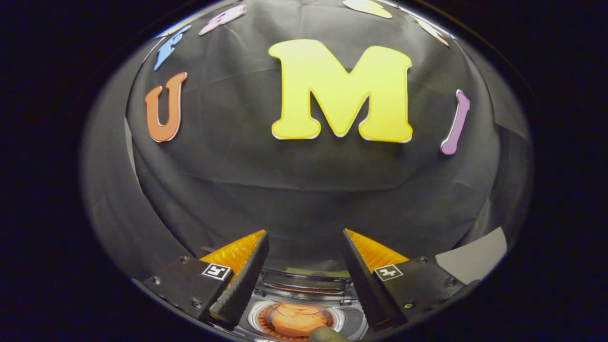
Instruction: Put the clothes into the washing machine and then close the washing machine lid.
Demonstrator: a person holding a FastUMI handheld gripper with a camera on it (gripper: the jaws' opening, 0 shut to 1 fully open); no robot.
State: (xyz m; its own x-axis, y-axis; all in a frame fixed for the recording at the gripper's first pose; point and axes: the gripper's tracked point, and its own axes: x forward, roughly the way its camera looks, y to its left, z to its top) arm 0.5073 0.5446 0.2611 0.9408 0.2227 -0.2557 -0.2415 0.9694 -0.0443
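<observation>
My gripper (304, 235) stands open, its two fingers spread wide with nothing between them, and it points at the booth's black cloth wall. Below and between the fingers lies the top of the washing machine (349, 320), seen from above. Its round opening holds an orange garment (295, 320) inside the drum. A clear lid (304, 280) stands raised at the back of the opening. A dull rounded object (327, 334) pokes in just in front of the opening; I cannot tell what it is.
The black cloth wall (304, 190) hangs close ahead and wraps round both sides. A pale flat surface (472, 259) shows to the right beyond the right finger.
</observation>
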